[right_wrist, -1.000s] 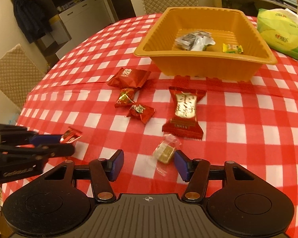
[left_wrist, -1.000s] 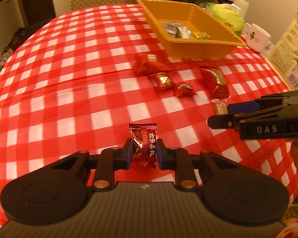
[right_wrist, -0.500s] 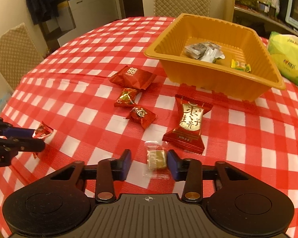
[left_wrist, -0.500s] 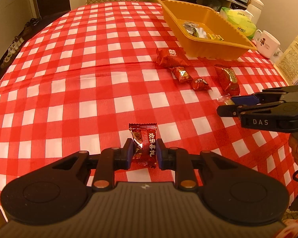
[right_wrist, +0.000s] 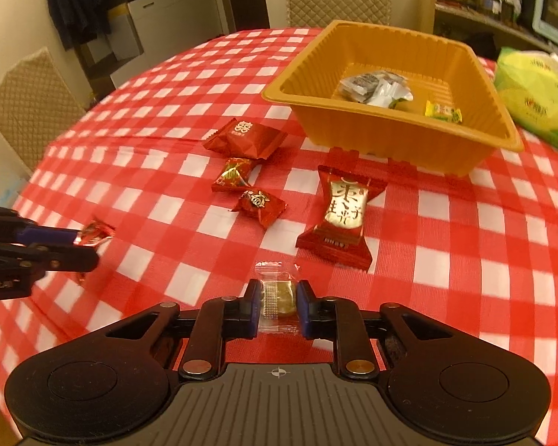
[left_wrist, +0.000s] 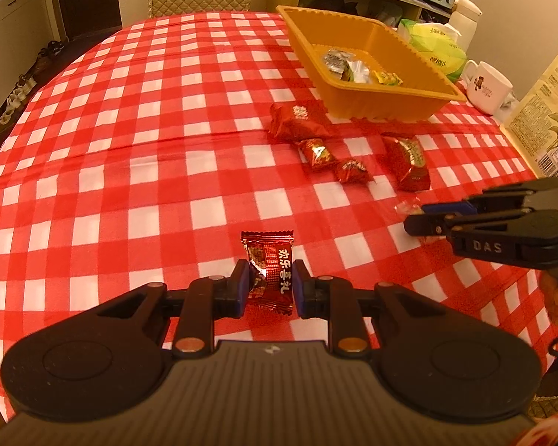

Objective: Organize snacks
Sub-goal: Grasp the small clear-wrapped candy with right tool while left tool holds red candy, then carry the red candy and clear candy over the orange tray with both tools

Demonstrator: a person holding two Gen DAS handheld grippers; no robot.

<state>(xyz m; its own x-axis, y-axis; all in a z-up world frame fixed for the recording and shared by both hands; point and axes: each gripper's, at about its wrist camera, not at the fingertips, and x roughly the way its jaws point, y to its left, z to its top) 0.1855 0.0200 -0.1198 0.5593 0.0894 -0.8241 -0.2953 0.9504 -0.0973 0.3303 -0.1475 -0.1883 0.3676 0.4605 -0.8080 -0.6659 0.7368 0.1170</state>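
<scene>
Above the checked tablecloth (left_wrist: 160,171), the left gripper (left_wrist: 268,286) pinches a dark red candy (left_wrist: 269,269) and the right gripper (right_wrist: 278,306) clamps a clear-wrapped sweet (right_wrist: 279,297) — both well short of the orange tray (right_wrist: 390,137).

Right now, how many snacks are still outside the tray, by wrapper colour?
Red: 5 — one in the left gripper, four loose on the cloth.
Clear: 1 — in the right gripper.
Total: 6 outside the tray.
</scene>
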